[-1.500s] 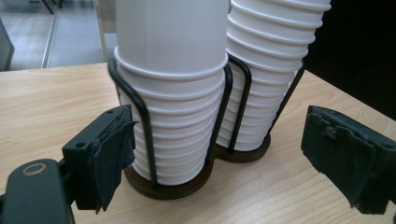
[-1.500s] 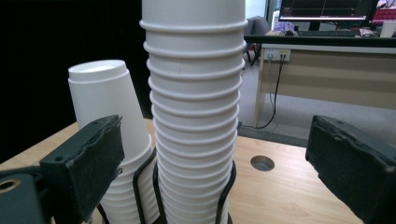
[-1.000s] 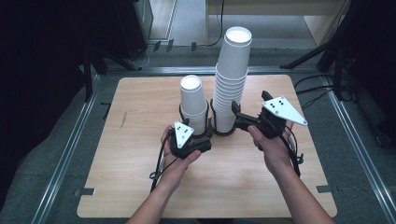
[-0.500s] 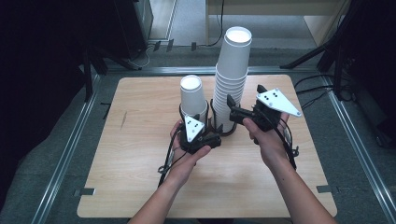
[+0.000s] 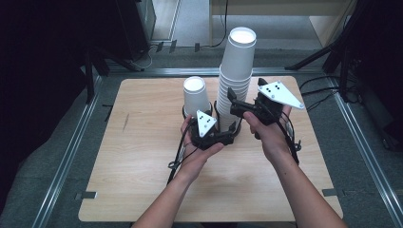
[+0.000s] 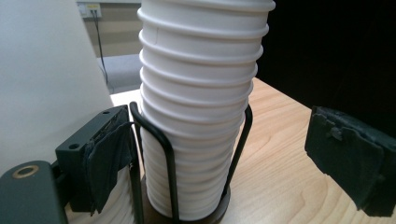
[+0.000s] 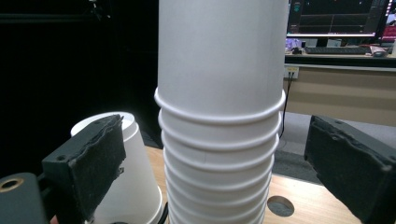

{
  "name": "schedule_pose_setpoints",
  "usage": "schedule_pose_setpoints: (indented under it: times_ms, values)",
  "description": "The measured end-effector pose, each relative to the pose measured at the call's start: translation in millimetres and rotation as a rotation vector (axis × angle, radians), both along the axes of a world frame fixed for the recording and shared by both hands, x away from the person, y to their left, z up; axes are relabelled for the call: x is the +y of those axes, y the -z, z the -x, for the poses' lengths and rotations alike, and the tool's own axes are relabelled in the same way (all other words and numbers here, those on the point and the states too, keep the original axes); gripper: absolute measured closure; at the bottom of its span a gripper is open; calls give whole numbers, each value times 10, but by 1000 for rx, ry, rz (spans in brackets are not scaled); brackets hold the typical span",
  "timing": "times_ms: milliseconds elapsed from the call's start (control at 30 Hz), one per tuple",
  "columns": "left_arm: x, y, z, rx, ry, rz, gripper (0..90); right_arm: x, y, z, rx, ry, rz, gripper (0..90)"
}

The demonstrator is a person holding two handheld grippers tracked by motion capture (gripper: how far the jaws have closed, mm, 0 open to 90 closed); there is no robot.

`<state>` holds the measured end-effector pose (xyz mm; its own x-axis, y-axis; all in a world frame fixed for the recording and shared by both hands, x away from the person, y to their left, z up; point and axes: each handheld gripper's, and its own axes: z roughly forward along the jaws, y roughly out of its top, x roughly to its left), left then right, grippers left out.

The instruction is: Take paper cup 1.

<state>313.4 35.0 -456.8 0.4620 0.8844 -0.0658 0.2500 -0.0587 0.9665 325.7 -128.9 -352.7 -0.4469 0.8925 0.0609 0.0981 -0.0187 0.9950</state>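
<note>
You are working in a lab or test room set up for recording. Your light wooden table top [image 5: 142, 156] sits on a grey carpeted floor [image 5: 47, 156], framed by silver aluminium rails [image 5: 66, 156]. Black tripod legs and stands [image 5: 318, 57] ring the table, and black cables [image 5: 328, 85] trail across the floor. Behind, a beige office desk [image 7: 345, 93] carries dark computer monitors [image 7: 336, 16] and a black keyboard [image 7: 334, 49], with a white wall socket [image 7: 291, 71] below.
</note>
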Motion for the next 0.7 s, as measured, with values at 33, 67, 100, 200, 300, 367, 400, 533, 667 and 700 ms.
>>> schedule_pose_setpoints:
  times_ms: [33,67,100,200,300,367,400,533,667,700]
  values:
    - [-14,-4,-10,-6,-2,-1,78,-1,-11,-16,-1,2,1,52]
    - [-40,-6,-32,-15,-3,-3,78,1,-29,-43,-2,6,0,52]
    - [-51,-9,-45,-20,-7,-10,78,4,-38,-58,-2,5,0,52]
    - [-76,-14,-78,-24,-11,-13,77,11,-51,-91,-8,7,5,48]
    - [-108,-13,-114,-34,-20,-21,69,28,-79,-145,2,9,6,47]
    - [-136,-3,-149,-38,-25,-25,69,52,-112,-188,6,4,-1,38]
    - [-144,1,-159,-40,-28,-24,69,60,-117,-199,11,1,-2,33]
    - [-175,-1,-204,-46,-44,-15,70,82,-163,-272,22,5,-3,29]
    - [-220,-34,-258,-53,-52,-2,70,118,-235,-319,21,4,-7,28]
    - [-235,-45,-272,-54,-58,0,70,132,-254,-328,20,4,-3,28]
